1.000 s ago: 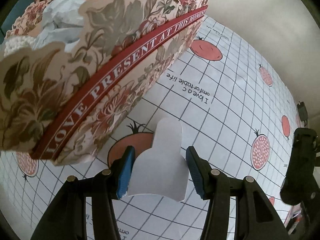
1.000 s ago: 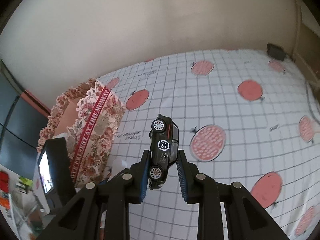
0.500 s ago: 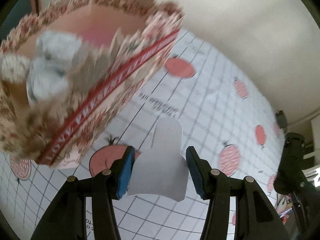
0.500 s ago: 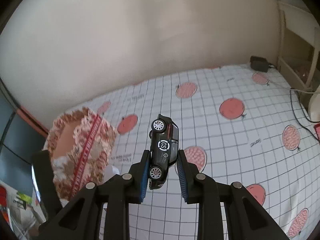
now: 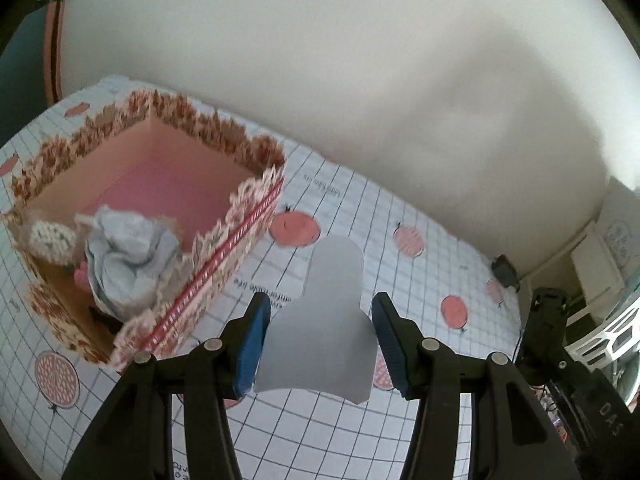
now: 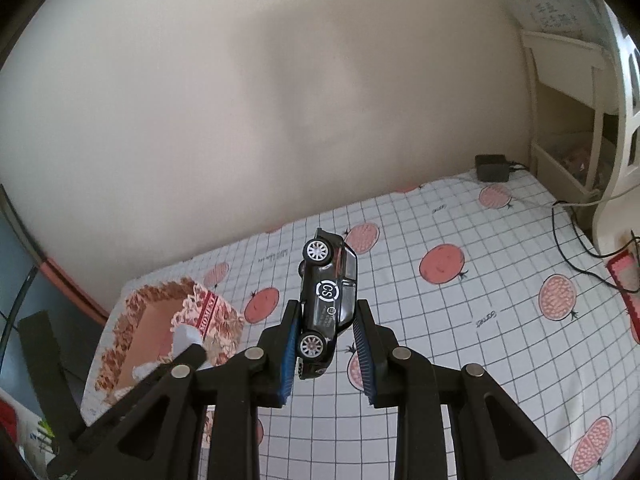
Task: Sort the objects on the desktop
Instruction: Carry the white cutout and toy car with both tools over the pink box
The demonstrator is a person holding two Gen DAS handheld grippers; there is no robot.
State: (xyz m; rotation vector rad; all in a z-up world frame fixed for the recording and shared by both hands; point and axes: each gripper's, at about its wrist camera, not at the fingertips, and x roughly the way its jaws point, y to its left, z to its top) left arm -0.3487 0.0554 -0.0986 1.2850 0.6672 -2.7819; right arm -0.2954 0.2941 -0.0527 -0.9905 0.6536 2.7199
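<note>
Both views pulled up and back from a second ago: the floral box (image 5: 152, 216) had filled my left view side-on, and now I looked down into its pink interior from above. The toy car (image 6: 326, 304) and the white card piece (image 5: 324, 320) sat unchanged in their grips. My read: both items were lifted clear and being carried toward the box, drop-off not yet done.

My left hand-held gripper (image 5: 320, 340) was partly closed on the white card piece, a thin matte sheet with a rounded tab on top and a curved lower edge, bowed slightly between the blue pads. My right hand-held gripper (image 6: 326, 344) was narrow, clamped on the toy car: glossy black body, silver spoked wheels, white circular logo on the side, held nose-up.

The floral box was paperboard with a scalloped rim, a red lettered band and smooth inner walls, standing at the counter's left end. Inside it lay a crumpled pale-blue paper wad (image 5: 128, 256) and something white and knitted-looking (image 5: 50, 236). The counter (image 6: 460, 320) wore a slick white grid cloth with red fruit prints. A black adapter (image 6: 491, 168) sat at the far edge by the wall.
</note>
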